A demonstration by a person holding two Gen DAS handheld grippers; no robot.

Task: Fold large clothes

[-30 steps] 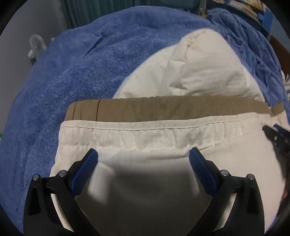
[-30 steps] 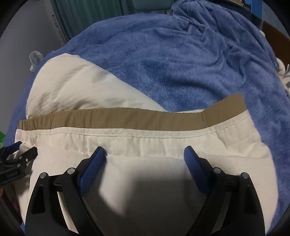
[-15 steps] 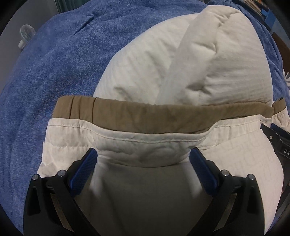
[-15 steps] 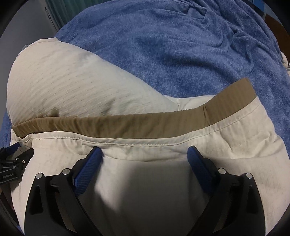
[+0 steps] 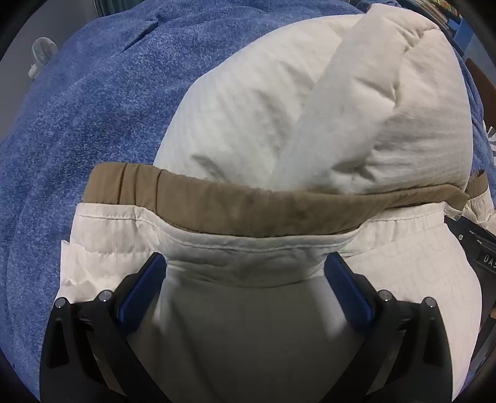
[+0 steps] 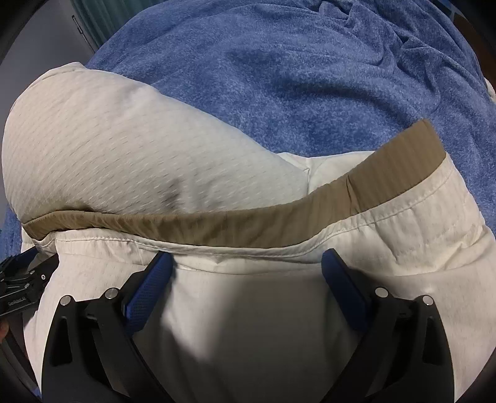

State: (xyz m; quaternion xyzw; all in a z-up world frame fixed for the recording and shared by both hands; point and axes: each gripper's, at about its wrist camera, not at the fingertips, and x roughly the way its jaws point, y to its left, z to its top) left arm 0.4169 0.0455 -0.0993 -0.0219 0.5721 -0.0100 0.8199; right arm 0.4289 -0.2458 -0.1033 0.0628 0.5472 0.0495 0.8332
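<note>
A cream garment (image 5: 310,102) with a tan waistband (image 5: 248,210) lies on a blue blanket (image 5: 77,108). The waistband end is folded over the rest of the garment. My left gripper (image 5: 245,266) stands wide open over the cream fabric just below the waistband, and cloth fills the gap between its blue pads (image 5: 145,279). My right gripper (image 6: 246,263) is also wide open over the same edge of the garment (image 6: 124,139), further along the waistband (image 6: 279,223). Each gripper's body shows at the edge of the other's view.
The blue blanket (image 6: 310,77) covers the whole surface around the garment and is rumpled at the far right. A small pale object (image 5: 42,55) stands beyond the blanket's far left edge. A green curtain (image 6: 93,18) hangs behind.
Both grippers moved forward with the waistband edge, so the folded layer now covers more of the garment and the far part looms larger. Both stay open.
</note>
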